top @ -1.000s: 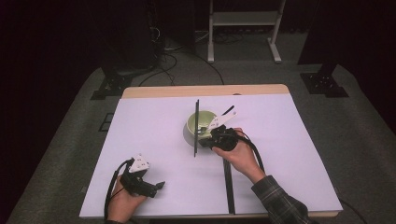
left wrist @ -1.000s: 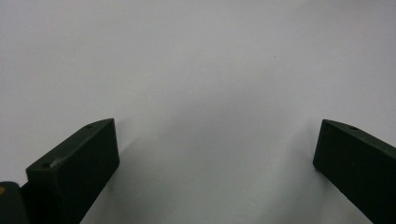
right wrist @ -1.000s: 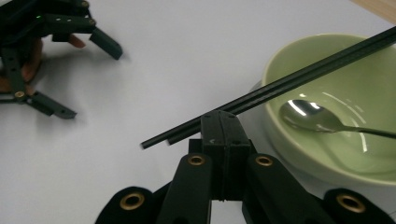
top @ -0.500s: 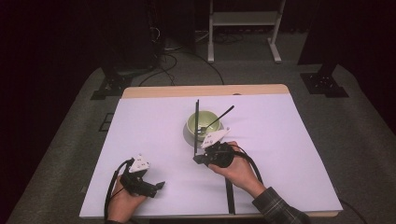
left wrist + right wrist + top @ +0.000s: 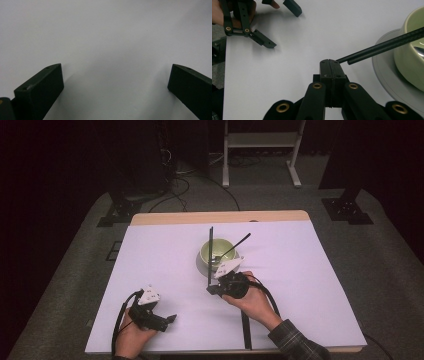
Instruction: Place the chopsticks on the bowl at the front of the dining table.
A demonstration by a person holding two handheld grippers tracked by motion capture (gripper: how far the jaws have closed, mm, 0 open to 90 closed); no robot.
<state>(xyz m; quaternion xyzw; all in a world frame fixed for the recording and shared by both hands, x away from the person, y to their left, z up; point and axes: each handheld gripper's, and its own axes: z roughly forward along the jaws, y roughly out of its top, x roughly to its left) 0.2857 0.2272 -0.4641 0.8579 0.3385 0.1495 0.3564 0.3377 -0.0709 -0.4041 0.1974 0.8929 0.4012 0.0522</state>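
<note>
A pale green bowl [image 5: 216,252] stands on a grey plate [image 5: 200,268] at mid-table, with a spoon [image 5: 235,247] leaning in it. A pair of black chopsticks [image 5: 210,255] runs front to back along the bowl's left side. My right gripper [image 5: 210,290] is shut, and its tips sit at the chopsticks' near ends. In the right gripper view the closed jaws [image 5: 329,62] hold nothing. The chopsticks [image 5: 382,46] start just past them and cross the plate [image 5: 384,75] toward the bowl [image 5: 409,62]. My left gripper [image 5: 167,320] rests open at the front left, nothing between its jaws [image 5: 116,82].
The white table top [image 5: 310,270] has a wooden strip along its far edge. A straight black strip [image 5: 245,330] lies near the front edge under the right forearm. The left gripper [image 5: 279,25] lies across from the right one. Dark stands and cables are on the floor behind.
My right gripper has moved from beside the bowl toward the front and left, ending at the chopsticks' near ends, jaws shut throughout. The chopsticks and the left gripper have stayed put.
</note>
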